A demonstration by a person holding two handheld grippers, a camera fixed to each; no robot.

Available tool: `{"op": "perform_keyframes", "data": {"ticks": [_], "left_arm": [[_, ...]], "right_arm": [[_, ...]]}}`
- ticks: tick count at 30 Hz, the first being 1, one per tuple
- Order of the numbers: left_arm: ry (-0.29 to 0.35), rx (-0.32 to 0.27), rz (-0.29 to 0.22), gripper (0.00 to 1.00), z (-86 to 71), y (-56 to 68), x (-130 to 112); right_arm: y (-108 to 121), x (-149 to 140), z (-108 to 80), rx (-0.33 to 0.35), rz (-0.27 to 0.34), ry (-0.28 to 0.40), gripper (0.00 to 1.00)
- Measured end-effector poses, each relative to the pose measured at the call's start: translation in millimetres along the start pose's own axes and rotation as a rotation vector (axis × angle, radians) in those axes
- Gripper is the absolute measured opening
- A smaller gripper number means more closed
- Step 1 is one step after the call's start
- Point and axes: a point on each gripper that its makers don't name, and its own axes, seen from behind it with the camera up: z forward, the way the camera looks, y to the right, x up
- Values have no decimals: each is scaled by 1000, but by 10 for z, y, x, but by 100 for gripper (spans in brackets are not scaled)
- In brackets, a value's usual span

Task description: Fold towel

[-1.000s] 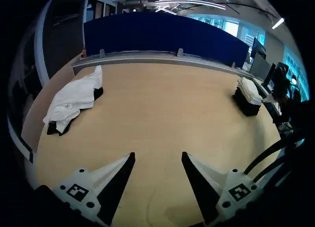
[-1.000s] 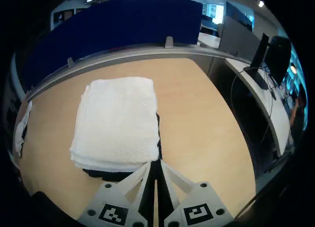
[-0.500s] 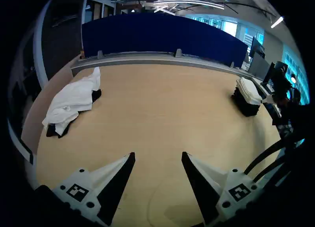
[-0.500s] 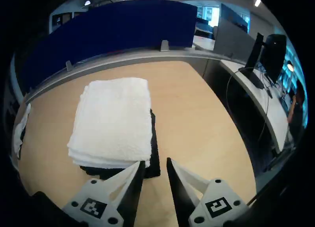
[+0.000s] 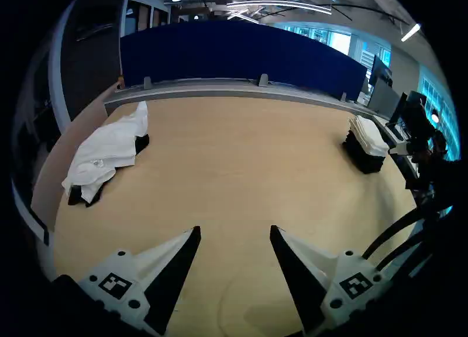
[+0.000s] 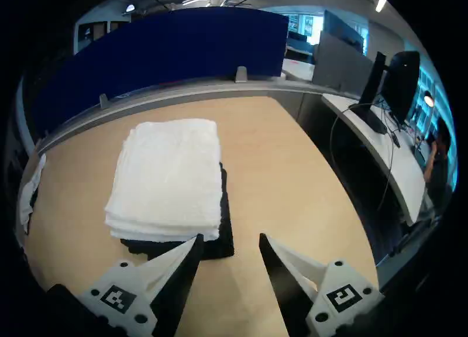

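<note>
Right tongs (image 6: 230, 237) gape by folded stack (image 6: 167, 176) (left gripper view: crumpled towel (image 5: 108, 152)).

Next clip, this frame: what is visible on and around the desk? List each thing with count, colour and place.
folded towel stack: one stack, white, on the desk ahead and left of the right gripper
dark towels: count unclear, black, under the white stack
loose towel heap: one, white, far left of the desk in the left gripper view, lying over dark cloth
desk: one, light wood
partition: one, dark blue, along the desk's back edge
monitor: one, black, on the neighbouring white desk to the right
left gripper: one, white and black, open over bare desk
right gripper: one, white and black, open at the stack's near edge
</note>
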Motion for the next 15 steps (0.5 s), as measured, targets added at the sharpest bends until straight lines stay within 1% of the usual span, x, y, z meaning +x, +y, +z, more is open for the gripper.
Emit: {"op": "perform_keyframes", "data": {"ticks": [5,6,9,12,15], "left_arm": [[3,0,-2,87,-8,-1,10],[4,0,-3,87,-12,-2,12],[5,1,-6,87,-25,-5,12],[7,4,-9,87,-30,-17,11],[7,7,-10,87,-30,-28,15]], "right_arm": [[-101,79,-34,29,-5,33,98],[-117,100,-42,33,-6,41,100],[-185,212,-83,48,-9,74,100],[-291,362,-113,81,-13,107,100],[-389,507,-99,107,-24,127,100]]}}
